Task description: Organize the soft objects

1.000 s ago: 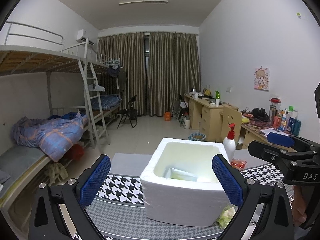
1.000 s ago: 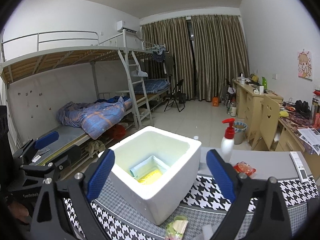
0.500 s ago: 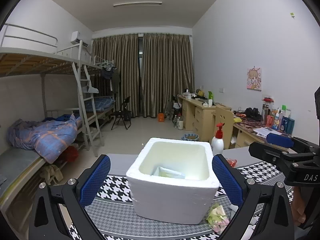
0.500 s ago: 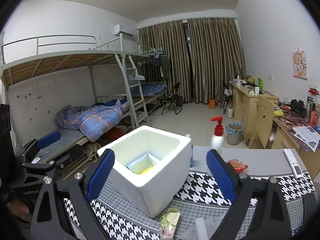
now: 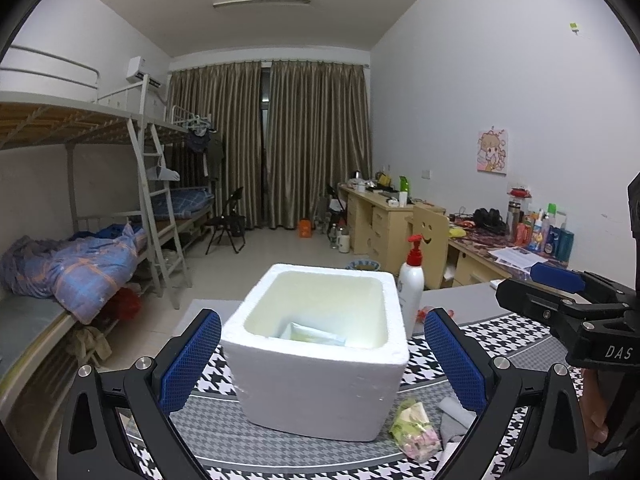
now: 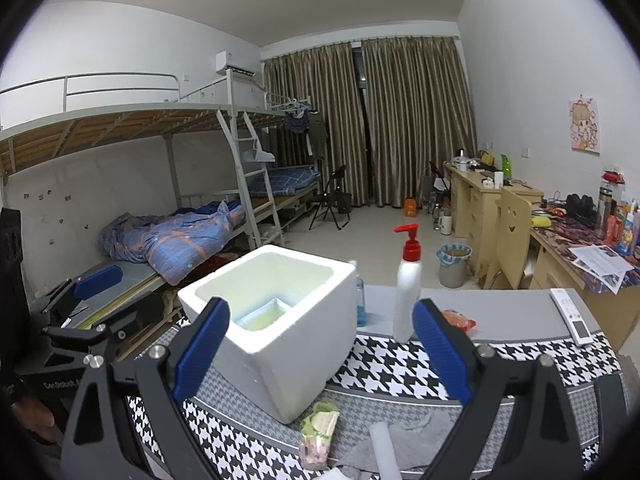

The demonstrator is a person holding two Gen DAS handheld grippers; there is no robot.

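A white foam box stands on the houndstooth tablecloth with a pale yellow-green packet lying inside. A small green and pink soft packet lies on the cloth just in front of the box. Beside it sits a crumpled grey cloth. My left gripper is open and empty, its blue pads framing the box from the near side. My right gripper is also open and holds nothing, hovering above the near table edge.
A white pump bottle with a red top stands right behind the box. A red snack wrapper and a remote lie on the grey far part of the table. A white tube lies near the front edge.
Both grippers have pulled back and risen, so the box looks smaller and farther off and the green packet and grey cloth have come into fuller view. Both stay open.
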